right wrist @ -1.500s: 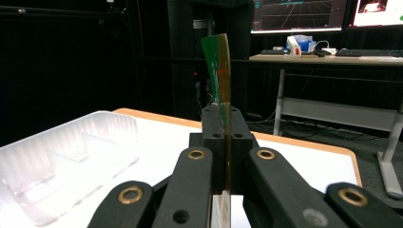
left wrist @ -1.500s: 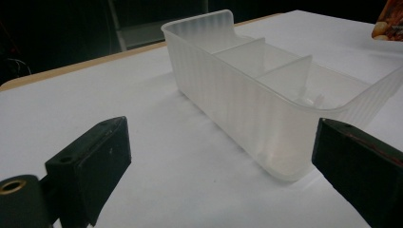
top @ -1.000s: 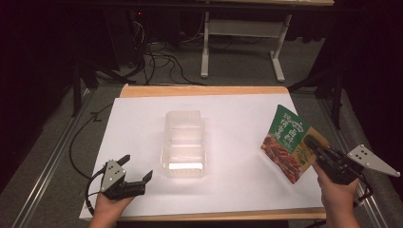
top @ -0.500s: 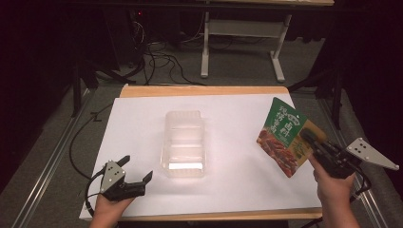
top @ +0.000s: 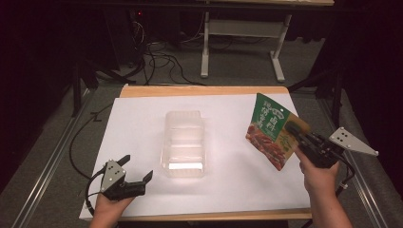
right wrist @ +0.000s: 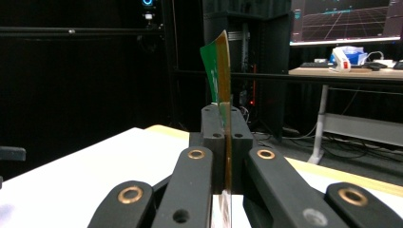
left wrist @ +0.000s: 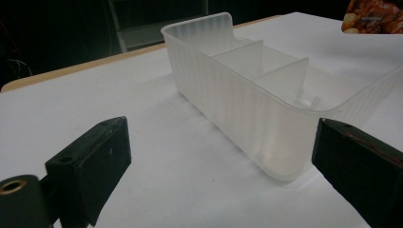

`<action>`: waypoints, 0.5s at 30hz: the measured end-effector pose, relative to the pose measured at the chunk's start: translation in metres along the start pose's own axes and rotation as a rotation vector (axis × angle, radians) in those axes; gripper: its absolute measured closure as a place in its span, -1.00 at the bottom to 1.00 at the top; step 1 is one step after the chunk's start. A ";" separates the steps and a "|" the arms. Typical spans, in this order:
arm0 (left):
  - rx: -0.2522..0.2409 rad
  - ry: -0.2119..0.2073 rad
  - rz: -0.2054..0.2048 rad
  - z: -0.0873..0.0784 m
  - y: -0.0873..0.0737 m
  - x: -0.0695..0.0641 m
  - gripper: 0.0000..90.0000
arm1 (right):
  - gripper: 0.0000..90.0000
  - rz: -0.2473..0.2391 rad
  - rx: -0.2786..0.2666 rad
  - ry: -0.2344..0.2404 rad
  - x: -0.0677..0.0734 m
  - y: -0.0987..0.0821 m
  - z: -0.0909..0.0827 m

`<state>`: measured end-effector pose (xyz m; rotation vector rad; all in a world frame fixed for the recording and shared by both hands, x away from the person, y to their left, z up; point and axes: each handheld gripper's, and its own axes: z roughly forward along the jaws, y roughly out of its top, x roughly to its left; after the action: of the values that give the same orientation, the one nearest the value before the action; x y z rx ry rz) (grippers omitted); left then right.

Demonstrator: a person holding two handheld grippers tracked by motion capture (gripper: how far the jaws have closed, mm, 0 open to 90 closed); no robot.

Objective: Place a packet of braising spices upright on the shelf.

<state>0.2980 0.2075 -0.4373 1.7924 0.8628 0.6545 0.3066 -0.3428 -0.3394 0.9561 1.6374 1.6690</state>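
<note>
Hands came in at the near edge of the surface [top: 142,118], each carrying a black two-jaw tool. Nearest the clear plastic tray [top: 184,142], the left tool [top: 138,172] lay low on the white sheet, just off the tray's near left corner and apart from it, its jaws spread wide with nothing between them. In the left gripper view the blocky matte jaws framed the tray's [left wrist: 247,95] rounded near end without touching it.

That tray was a long, translucent, ribbed-walled box with rounded corners, split by thin cross walls into compartments, all bare. It stood lengthwise near the middle of the surface, with open white sheet on every side of it and a broad strip clear toward the far wooden edge.

Right of the tray and well apart from it, the right tool [top: 295,132] had its jaws pressed together on a corner of a flat, glossy snack pouch [top: 272,130], green with an orange-brown picture of food. The pouch hung tilted in the air above the right part of the surface, its free end pointing toward the tray. In the right gripper view the pouch [right wrist: 219,61] stood edge-on, a thin sheet pinched between the jaws and rising above them.

Beyond the far edge, cables lay on grey carpet.
</note>
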 end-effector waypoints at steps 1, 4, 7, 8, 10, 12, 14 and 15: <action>-0.005 0.000 0.000 -0.001 0.000 0.000 -0.86 | 1.00 0.002 0.000 0.007 0.001 0.001 0.002; -0.009 0.000 -0.006 -0.001 0.001 0.001 -0.86 | 1.00 0.006 -0.002 0.019 0.004 0.003 0.008; -0.007 -0.002 -0.011 0.000 0.000 0.002 -0.86 | 1.00 0.013 -0.005 0.031 0.007 0.005 0.013; -0.008 -0.003 -0.009 0.000 0.000 0.001 -0.86 | 1.00 0.011 -0.006 0.034 0.008 0.006 0.015; -0.008 -0.004 -0.006 0.000 0.000 0.001 -0.86 | 1.00 0.011 -0.006 0.042 0.011 0.008 0.019; -0.008 -0.006 -0.008 0.000 0.000 0.001 -0.86 | 1.00 0.008 -0.005 0.048 0.013 0.009 0.022; -0.006 -0.005 -0.009 0.000 0.000 0.001 -0.86 | 1.00 0.012 -0.006 0.054 0.015 0.010 0.026; -0.006 -0.004 -0.010 0.000 0.000 0.001 -0.86 | 1.00 0.009 -0.008 0.058 0.015 0.010 0.028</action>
<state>0.2987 0.2084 -0.4375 1.7824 0.8655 0.6461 0.3219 -0.3151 -0.3284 0.9202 1.6652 1.7221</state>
